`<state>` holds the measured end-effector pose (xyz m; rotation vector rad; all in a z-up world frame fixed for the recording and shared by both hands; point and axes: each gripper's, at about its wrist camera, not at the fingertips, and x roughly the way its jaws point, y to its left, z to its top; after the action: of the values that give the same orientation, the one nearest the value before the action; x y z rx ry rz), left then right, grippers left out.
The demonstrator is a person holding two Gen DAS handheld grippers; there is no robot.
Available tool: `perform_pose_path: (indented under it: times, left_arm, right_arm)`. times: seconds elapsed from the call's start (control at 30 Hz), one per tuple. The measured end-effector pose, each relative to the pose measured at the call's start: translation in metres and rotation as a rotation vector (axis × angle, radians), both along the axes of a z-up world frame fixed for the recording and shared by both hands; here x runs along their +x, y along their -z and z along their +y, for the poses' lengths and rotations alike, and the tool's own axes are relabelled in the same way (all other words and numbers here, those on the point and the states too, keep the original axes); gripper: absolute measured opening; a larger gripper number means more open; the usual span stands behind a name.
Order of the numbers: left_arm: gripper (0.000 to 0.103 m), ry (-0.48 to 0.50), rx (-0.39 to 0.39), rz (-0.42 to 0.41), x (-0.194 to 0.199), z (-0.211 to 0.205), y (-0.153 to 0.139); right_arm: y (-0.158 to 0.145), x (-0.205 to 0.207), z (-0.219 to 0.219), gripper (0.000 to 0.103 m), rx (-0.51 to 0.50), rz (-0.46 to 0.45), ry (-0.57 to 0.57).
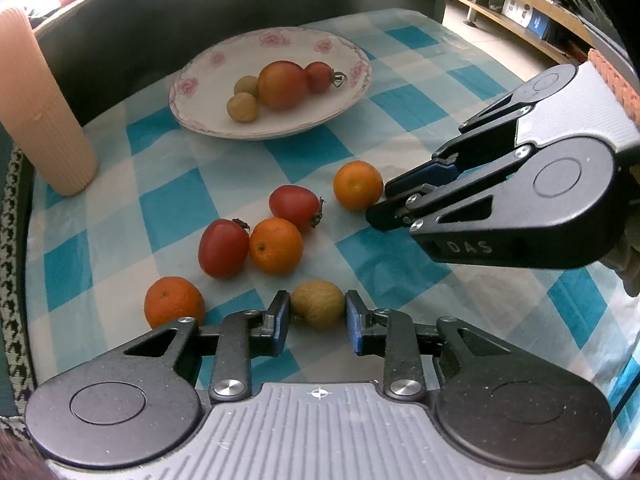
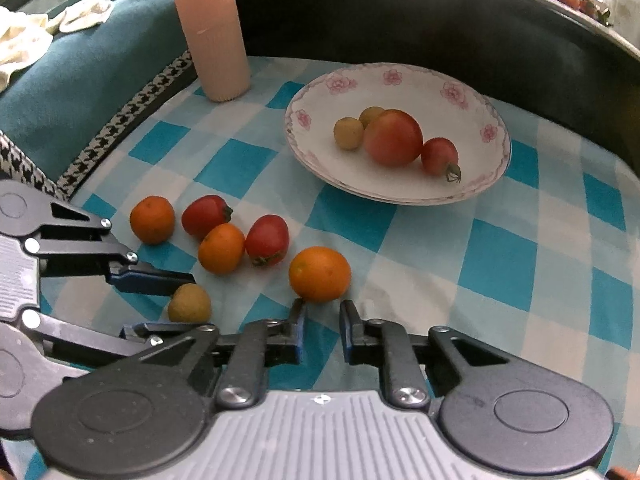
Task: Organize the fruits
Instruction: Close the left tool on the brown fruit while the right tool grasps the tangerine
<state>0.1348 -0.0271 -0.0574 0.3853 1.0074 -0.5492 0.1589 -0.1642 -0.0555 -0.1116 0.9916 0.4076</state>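
A checked blue-and-white cloth (image 1: 168,208) covers the surface. At its far side sits a floral plate (image 1: 352,76) that already holds a large tomato (image 1: 282,85), a small tomato (image 1: 319,77) and two pale longans (image 1: 242,107), which suggests the plate is where the fruit is being collected.

Nearer lie the loose fruits: three oranges, two red tomatoes and one brown longan (image 1: 318,310). The left tongs (image 1: 316,318) straddle that longan, pads close on either side; whether they actually press it cannot be told. This looks like a pick about to be made. The right tongs (image 2: 322,322) are narrowly parted and empty, with their tips just short of the nearest orange (image 2: 320,274), probably lining up on it.

The left wrist view shows the right tongs from the side, beside that orange. The right wrist view shows the left tongs reaching in from the left around the longan. A ribbed pink cylinder (image 2: 210,28) stands at the far left.
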Motion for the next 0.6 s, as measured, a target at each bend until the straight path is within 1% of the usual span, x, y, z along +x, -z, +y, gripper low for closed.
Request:
perform_pose_path:
  times: [0.03,0.07,0.1,0.3,0.4,0.47,0.5,0.6]
  left_arm:
    - [0.037,0.0,0.0,0.001,0.0,0.0,0.0]
    - [0.037,0.0,0.0,0.001,0.0,0.0,0.0]
    - [0.037,0.0,0.0,0.001,0.0,0.0,0.0]
    - [0.037,-0.001,-0.003,0.005,0.0,0.001,0.0]
    - [0.038,-0.001,-0.003,0.005,0.0,0.001,0.0]
    - [0.038,-0.002,-0.003,0.006,0.0,0.001,0.0]
    - [0.037,-0.001,-0.002,0.006,0.001,0.001,0.0]
    - [0.037,0.006,0.006,0.003,-0.001,0.0,0.0]
  right_arm:
    - [0.0,0.001,0.0,0.047,0.003,-0.004,0.003]
    - [-0.001,0.001,0.0,0.051,0.001,-0.013,0.009]
    - [-0.001,0.001,0.0,0.058,-0.003,-0.026,0.013]
    - [-0.003,0.002,0.006,0.068,0.002,-0.05,-0.019]
    - [-0.002,0.004,0.009,0.067,0.0,-0.069,-0.017]
    - [-0.001,0.006,0.01,0.058,-0.014,-0.058,-0.014]
    - [0.0,0.006,0.01,0.05,-0.006,-0.047,-0.013]
    - [-0.001,0.005,0.01,0.05,-0.018,-0.037,-0.01]
